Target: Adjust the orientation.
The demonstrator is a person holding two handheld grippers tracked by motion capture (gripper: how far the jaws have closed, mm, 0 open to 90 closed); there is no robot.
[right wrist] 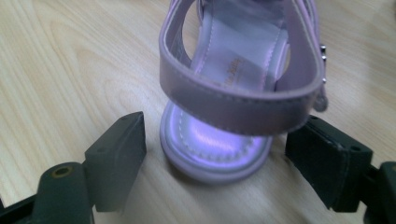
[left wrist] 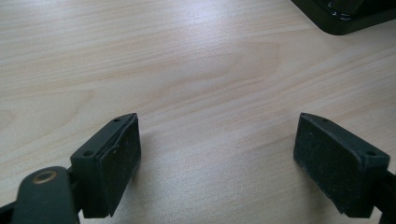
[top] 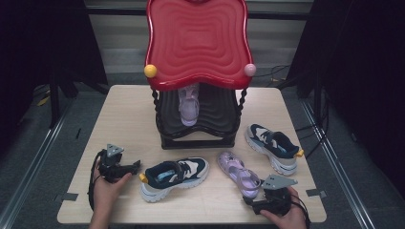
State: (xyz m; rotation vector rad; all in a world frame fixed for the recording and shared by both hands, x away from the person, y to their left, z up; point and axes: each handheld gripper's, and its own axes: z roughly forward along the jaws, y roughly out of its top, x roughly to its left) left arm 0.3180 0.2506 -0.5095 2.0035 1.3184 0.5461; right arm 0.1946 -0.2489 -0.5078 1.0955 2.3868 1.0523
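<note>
Straddling the lilac sandal's [right wrist: 219, 135] heel, the right hand-held gripper [right wrist: 215, 158] gapes, not pinching; the left hand-held gripper [left wrist: 217, 161] gapes over bare worktop [left wrist: 187, 70], well apart.

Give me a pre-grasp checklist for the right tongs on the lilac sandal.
1. Sandal heel between the right tongs: ok, the lilac sandal sits in the gap.
2. Pads pressing on it: not ok, gaps show at both pads.
3. Sandal resting flat on the table: ok.
4. Space around the sandal: ok, the navy sneaker lies apart from it.
5. Left tongs out of the way: ok, open over bare wood.
6. Lower shelf of the rack free: cannot tell, the other sandal already sits there.
</note>
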